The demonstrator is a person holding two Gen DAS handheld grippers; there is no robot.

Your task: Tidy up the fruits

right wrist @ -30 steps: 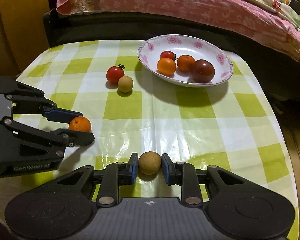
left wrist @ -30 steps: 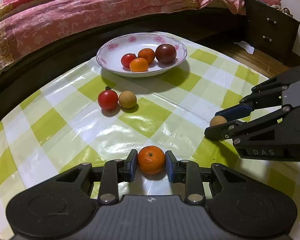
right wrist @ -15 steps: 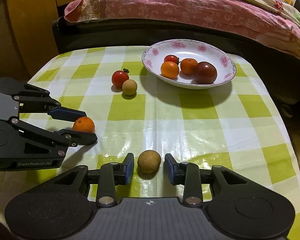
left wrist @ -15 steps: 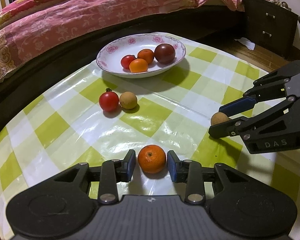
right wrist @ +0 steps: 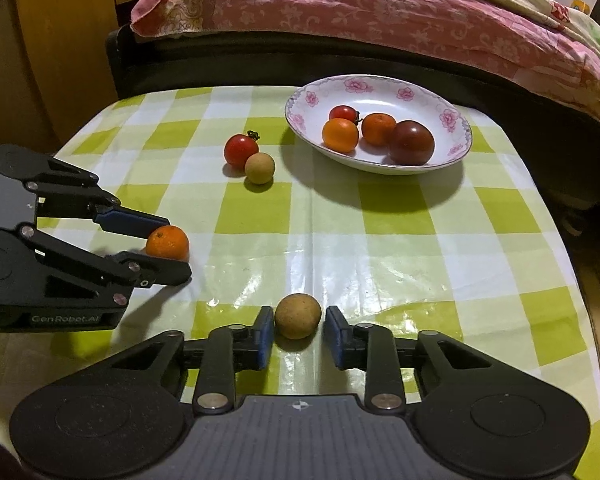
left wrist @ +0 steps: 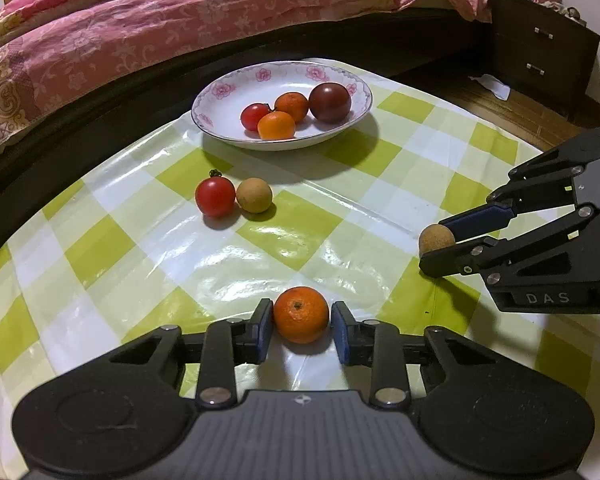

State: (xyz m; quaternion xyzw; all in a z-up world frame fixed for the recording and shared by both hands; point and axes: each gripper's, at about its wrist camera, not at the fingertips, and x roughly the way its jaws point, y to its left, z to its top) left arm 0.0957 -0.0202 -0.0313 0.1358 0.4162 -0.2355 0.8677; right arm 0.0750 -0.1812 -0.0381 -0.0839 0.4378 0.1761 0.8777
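A white flowered plate (left wrist: 220, 96) (right wrist: 456, 148) holds a red tomato, two oranges and a dark tomato. A red tomato (left wrist: 215, 197) (right wrist: 241, 150) and a tan longan (left wrist: 254, 195) (right wrist: 259, 168) lie together on the checked tablecloth. My left gripper (left wrist: 301, 326) (right wrist: 168, 248) is open around an orange mandarin (left wrist: 301, 314) (right wrist: 167, 242) that rests on the cloth, with small gaps to both pads. My right gripper (right wrist: 297, 330) (left wrist: 440, 242) is open around a second tan longan (right wrist: 297, 315) (left wrist: 436, 239), also resting on the cloth.
A bed with a pink flowered cover (left wrist: 180, 20) (right wrist: 380, 12) runs along the table's far side. A dark drawer cabinet (left wrist: 540, 48) stands at the far right. A wooden cabinet (right wrist: 60, 48) stands at the far left. The table edge is close on the right (right wrist: 580, 280).
Both grippers have opened, letting go of the mandarin and the longan, which now sit on the cloth. Both grippers have drawn back slightly.
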